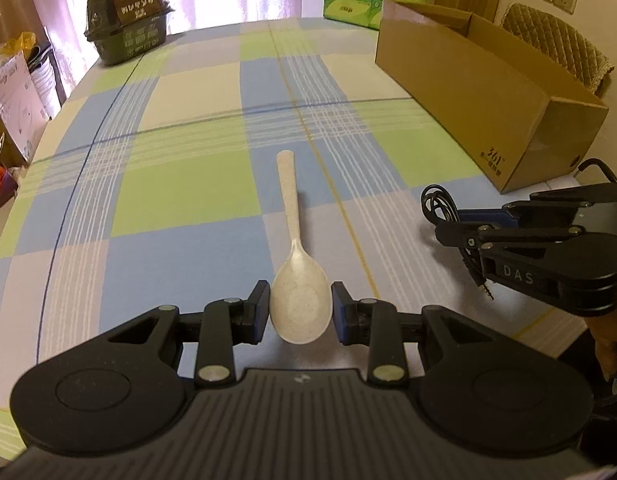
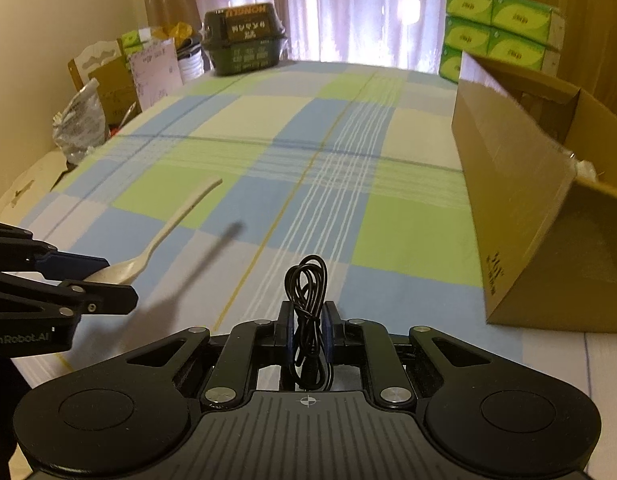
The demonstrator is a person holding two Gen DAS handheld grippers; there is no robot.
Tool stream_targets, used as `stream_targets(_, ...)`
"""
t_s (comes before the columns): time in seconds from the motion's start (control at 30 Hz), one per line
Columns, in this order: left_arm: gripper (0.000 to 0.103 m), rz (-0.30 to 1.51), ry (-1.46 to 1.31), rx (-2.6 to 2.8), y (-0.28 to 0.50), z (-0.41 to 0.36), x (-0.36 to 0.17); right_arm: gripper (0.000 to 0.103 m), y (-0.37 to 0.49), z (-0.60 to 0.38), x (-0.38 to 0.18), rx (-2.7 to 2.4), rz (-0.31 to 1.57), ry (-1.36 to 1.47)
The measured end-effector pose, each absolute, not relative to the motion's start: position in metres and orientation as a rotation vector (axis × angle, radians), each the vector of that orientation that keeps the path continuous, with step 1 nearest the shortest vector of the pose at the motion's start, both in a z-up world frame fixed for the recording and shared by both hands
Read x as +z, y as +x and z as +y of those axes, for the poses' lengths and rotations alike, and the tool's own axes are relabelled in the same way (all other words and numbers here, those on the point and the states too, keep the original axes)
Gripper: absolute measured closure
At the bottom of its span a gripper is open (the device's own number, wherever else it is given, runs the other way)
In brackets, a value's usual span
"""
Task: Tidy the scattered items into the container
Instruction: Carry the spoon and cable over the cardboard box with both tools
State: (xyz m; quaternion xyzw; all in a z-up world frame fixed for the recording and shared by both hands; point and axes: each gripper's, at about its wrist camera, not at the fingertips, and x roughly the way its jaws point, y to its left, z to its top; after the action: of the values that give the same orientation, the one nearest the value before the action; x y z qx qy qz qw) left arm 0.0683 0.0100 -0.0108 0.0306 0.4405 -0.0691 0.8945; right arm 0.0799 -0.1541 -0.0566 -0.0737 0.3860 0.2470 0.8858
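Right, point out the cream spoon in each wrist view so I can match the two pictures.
Left wrist view: the cream spoon sits bottom centre, bowl between the left gripper fingers, handle pointing away up the cloth.
Right wrist view: the spoon is at the left, handle slanting up to the right, bowl partly hidden behind the left gripper.
Shared landmark: the cardboard box, on the right in both.
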Motion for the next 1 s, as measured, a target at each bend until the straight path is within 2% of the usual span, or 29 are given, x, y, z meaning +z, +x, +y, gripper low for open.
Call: stream_targets(1.0, 0.076, 0.785, 0.109, -0.249, 0.065, -0.047, 0.049, 0.087, 0.052, -0.212, 0.02, 0.416, 0.625, -0.088)
